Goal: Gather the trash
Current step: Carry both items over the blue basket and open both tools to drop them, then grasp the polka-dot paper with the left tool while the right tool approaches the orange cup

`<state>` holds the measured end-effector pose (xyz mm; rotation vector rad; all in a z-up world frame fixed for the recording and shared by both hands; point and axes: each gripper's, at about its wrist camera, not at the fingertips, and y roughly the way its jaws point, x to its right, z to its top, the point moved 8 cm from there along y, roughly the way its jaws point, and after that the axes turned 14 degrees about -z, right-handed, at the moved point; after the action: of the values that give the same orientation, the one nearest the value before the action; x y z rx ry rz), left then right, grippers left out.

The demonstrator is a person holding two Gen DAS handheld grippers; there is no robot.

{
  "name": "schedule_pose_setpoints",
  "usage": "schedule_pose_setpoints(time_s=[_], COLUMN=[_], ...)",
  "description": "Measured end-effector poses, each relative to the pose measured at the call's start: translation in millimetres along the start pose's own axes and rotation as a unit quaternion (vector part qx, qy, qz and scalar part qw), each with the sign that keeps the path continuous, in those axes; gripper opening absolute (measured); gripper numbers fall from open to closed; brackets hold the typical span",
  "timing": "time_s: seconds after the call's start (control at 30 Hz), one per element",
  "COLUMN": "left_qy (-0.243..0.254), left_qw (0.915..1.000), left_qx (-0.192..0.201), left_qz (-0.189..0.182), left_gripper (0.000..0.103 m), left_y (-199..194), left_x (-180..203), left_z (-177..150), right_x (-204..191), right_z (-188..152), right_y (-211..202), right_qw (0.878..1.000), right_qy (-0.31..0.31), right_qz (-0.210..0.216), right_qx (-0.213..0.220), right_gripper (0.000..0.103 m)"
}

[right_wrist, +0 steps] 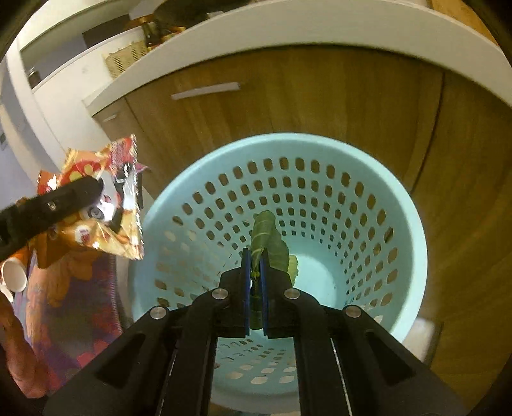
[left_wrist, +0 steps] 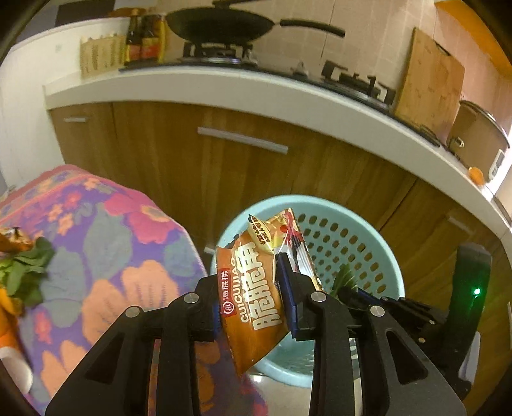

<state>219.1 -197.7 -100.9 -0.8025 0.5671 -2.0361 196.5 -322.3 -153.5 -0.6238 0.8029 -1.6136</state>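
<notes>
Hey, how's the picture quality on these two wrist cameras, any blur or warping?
Left wrist view: warm orange cast, counter edge bowed by the fisheye, snack wrapper print sharp. Right wrist view: same wrapper and left gripper smeared, basket and leaf fairly crisp.

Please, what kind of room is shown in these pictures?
Most likely a home kitchen. A black wok sits on a gas stove set in a white counter, with wooden cabinets below and a cutting board leaning on the tiled wall.
</notes>
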Motion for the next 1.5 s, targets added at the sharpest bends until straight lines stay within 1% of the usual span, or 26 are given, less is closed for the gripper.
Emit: schedule_pose_setpoints(time_s=[0.07,0.13,0.2,0.43,0.5,0.53,0.6,0.7,0.83,1.03,1.17,1.23,1.27,1.33,1.37,1.4,1.5], left_qy=[0.0,0.001,0.006,0.011,0.009,0.006,0.003,0.002,0.007,0.008,0.0,-0.006,-0.01,-0.021,-0.025,-0.034,-0.059], left_qw=[1.0,1.0,0.9999,0.9999,0.9998,0.9998,0.9996,0.9992,0.9984,0.9951,0.9913,0.9891,0.9877,0.9844,0.9831,0.9807,0.9743], left_qx=[-0.007,-0.009,-0.009,-0.001,0.008,0.013,0.021,0.033,0.052,0.097,0.132,0.146,0.154,0.17,0.175,0.184,0.201], left_qz=[-0.001,-0.002,-0.005,-0.012,-0.014,-0.017,-0.019,-0.02,-0.021,-0.014,0.004,0.016,0.025,0.04,0.046,0.058,0.083], left_gripper=[0.029,0.034,0.041,0.041,0.045,0.045,0.047,0.05,0.051,0.06,0.066,0.068,0.068,0.069,0.07,0.071,0.072], left_y=[6.1,8.0,8.2,-1.1,-9.3,-14.0,-21.5,-35.1,-57.1,-109.5,-152.8,-173.7,-186.3,-212.1,-221.4,-235.3,-268.8], left_x=[-1.0,-0.9,0.5,3.1,1.8,1.4,0.8,0.9,3.0,-5.9,-22.6,-33.3,-40.7,-57.1,-63.0,-73.7,-103.7], left_z=[-1.0,0.1,1.3,2.0,3.5,4.4,5.6,6.1,4.5,5.2,5.0,3.7,2.0,-3.1,-5.2,-8.9,-19.5], right_x=[2.1,4.2,5.9,0.7,-0.1,-1.0,-1.0,-2.6,-9.4,-34.4,-63.0,-78.5,-88.0,-105.2,-114.9,-124.4,-157.3], right_z=[-1.0,-2.5,-3.4,-0.2,1.3,1.9,1.8,3.3,5.6,12.5,18.3,20.8,21.4,21.3,21.0,20.4,16.5], right_y=[2.2,3.4,3.5,-5.3,-8.6,-11.8,-18.3,-25.0,-38.1,-67.2,-89.3,-98.0,-103.0,-111.7,-115.9,-120.0,-132.6], right_qw=[1.0,1.0,1.0,1.0,1.0,1.0,1.0,1.0,1.0,0.998,0.995,0.994,0.993,0.99,0.989,0.988,0.982], right_qy=[0.003,0.001,0.003,0.001,-0.001,-0.002,-0.002,-0.001,-0.003,-0.016,-0.036,-0.044,-0.05,-0.06,-0.067,-0.072,-0.099], right_qz=[-0.003,-0.008,-0.004,0.004,0.001,0.0,0.002,0.001,0.005,0.029,0.048,0.06,0.067,0.079,0.083,0.087,0.11], right_qx=[-0.004,-0.007,-0.011,-0.004,0.001,0.004,0.009,0.013,0.023,0.051,0.075,0.084,0.089,0.097,0.102,0.107,0.117], right_gripper=[0.003,0.003,0.004,0.006,0.012,0.013,0.019,0.023,0.024,0.024,0.024,0.025,0.026,0.033,0.042,0.046,0.046])
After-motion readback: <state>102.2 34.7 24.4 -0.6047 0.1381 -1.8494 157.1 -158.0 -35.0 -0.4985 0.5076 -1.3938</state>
